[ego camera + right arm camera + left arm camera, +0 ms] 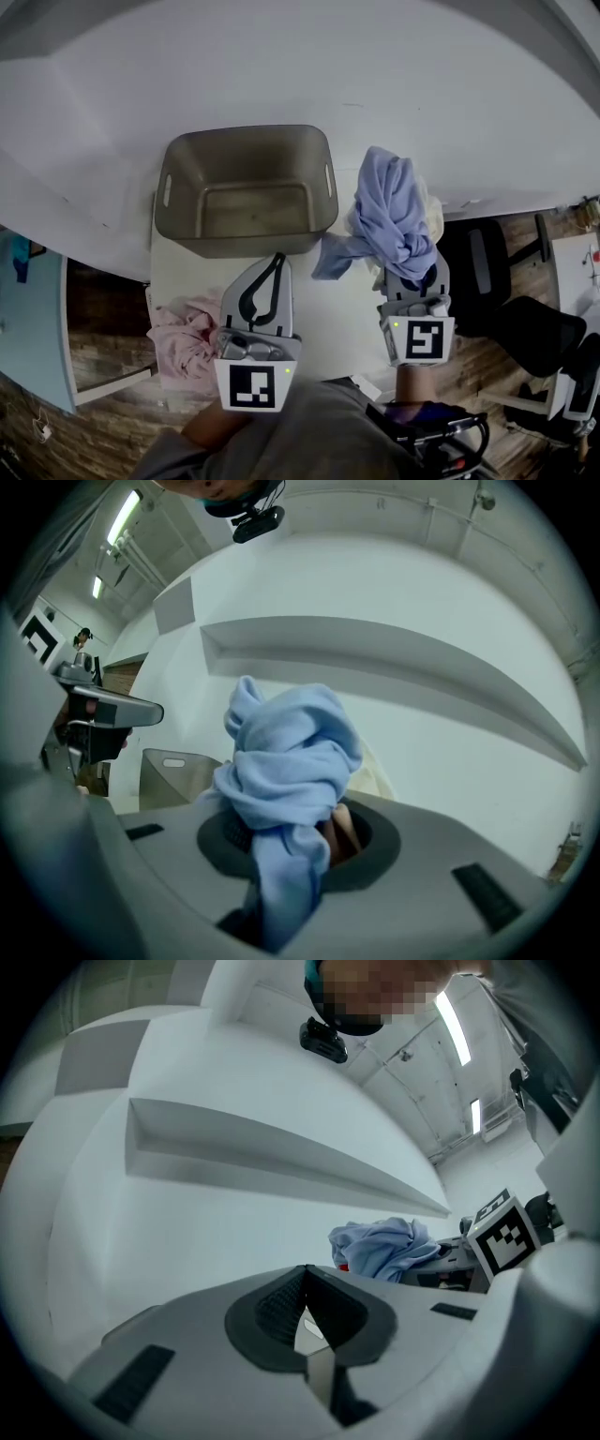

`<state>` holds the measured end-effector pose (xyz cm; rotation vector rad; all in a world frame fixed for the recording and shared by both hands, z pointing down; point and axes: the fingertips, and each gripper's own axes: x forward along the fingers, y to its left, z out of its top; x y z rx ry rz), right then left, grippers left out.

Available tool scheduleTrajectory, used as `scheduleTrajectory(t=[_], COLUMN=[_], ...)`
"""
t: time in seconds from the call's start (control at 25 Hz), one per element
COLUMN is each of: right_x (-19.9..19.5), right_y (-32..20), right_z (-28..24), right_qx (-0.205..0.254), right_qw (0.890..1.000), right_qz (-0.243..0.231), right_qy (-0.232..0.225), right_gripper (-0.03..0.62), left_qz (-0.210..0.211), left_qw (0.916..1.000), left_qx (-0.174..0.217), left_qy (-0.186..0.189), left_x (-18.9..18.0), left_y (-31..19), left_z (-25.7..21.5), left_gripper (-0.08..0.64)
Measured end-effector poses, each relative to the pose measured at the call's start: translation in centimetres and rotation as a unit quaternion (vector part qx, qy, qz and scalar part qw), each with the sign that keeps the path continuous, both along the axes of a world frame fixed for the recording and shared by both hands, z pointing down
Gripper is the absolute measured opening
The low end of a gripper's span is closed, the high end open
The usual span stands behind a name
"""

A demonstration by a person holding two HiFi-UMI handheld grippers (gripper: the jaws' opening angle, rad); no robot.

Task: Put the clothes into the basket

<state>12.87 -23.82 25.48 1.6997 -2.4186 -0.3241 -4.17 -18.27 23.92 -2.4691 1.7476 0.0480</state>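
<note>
the left tool [277, 262] is pressed together and empty, while the right tool [291, 829], pinching the bunched light-blue cloth garment [392, 217] just right of the empty grey plastic rectangular basket [246, 139], should carry its hanging tail clear over the rim before releasing.

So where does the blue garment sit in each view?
Head view: the blue garment is right of centre, just right of the basket.
Left gripper view: the blue garment is small, right of centre and low.
Right gripper view: the blue garment is large and central, with the basket at its lower left.
Shared landmark: the basket, in the head and right gripper views; I cannot make it out in the left gripper view.
</note>
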Motion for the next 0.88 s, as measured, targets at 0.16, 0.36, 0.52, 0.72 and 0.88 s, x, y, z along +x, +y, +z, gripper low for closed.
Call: scheduleTrajectory(t=[0.16, 0.36, 0.52, 0.72, 0.88], right_x=[0.0, -1.4, -2.7, -5.1, -7.8], right_y=[1.1, 1.6, 1.9, 0.9, -0.6], right_z=[-1.2, -2.9, -3.7, -5.5, -4.2], right_qx=[0.010, 0.021, 0.013, 0.030, -0.014], right_qw=[1.000, 0.999, 0.999, 0.999, 0.998], right_qz=[0.020, 0.020, 0.010, -0.023, -0.043], right_qy=[0.009, 0.021, 0.031, 0.022, 0.034], right_gripper=[0.118, 0.120, 0.120, 0.121, 0.123], left_qz=[0.020, 0.025, 0.021, -0.001, -0.027], left_qw=[0.9997, 0.9992, 0.9994, 0.9992, 0.9989], left_qx=[0.007, 0.011, 0.015, 0.027, 0.017], left_qy=[0.012, 0.028, 0.024, 0.030, 0.036], left_x=[-0.2, -1.1, -2.0, -3.5, -5.6], left_y=[0.3, 0.6, 1.0, 1.1, 0.8], left_z=[-0.3, -0.5, -0.7, -1.7, -1.2], left_gripper=[0.009, 0.009, 0.009, 0.009, 0.009])
